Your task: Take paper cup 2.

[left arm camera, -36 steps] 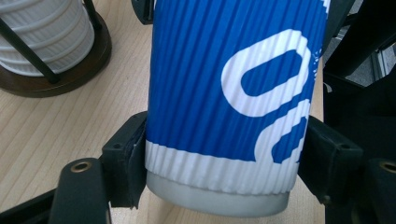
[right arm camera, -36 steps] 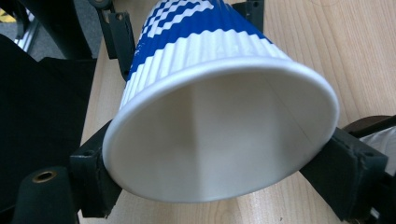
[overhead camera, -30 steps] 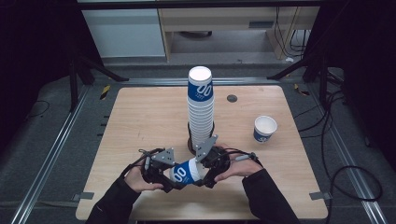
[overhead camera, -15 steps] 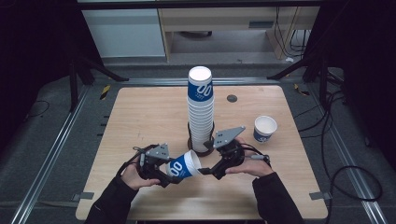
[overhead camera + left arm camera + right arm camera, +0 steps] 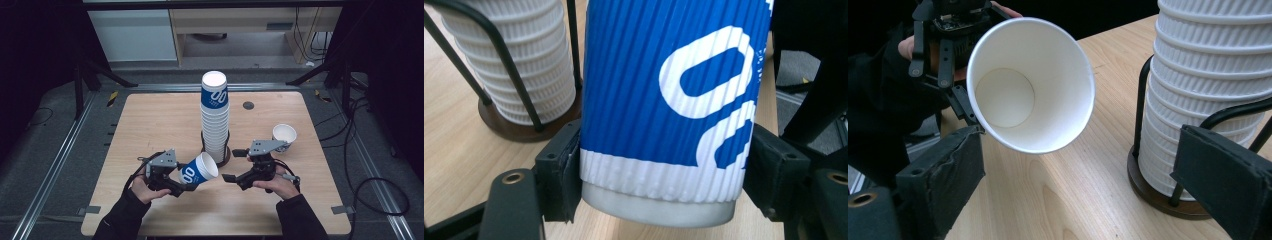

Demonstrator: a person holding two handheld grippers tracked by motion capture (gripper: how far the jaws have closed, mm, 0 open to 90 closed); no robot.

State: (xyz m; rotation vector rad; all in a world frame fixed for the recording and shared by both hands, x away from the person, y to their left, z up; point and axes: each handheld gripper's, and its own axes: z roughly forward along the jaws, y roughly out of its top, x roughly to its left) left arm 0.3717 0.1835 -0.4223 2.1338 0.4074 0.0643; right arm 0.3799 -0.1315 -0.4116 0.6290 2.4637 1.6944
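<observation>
High view showed a wooden table [image 5: 150,125] with a tall stack of ribbed paper cups [image 5: 215,117] standing upside down near its middle, seated in a black wire holder on a round dark base [image 5: 224,156]. The topmost cup of the stack was blue with white marks; those below looked white. To the right of the stack, near the table's right side, a single paper cup [image 5: 284,135] stood upright with its mouth up. A small dark disc [image 5: 248,105] lay on the far part of the table, right of the stack.

At the near edge, the left gripper [image 5: 186,183] was clamped on a blue paper cup [image 5: 198,170], which lay tilted on its side with its white open mouth pointing right and slightly away, just beside the holder's base. In the left gripper view, the two black jaws pressed against either side of this cup [image 5: 669,100] close to its bottom end, with the stack and holder wires [image 5: 509,70] behind it at the left.

The right gripper [image 5: 233,165] hovered just right of the cup's mouth, its jaws spread wide and holding nothing. In the right gripper view, the cup's white inside [image 5: 1030,85] faced the camera between the parted jaws, the left gripper [image 5: 950,30] and a hand behind it, and the stack [image 5: 1208,85] stood at the right.
</observation>
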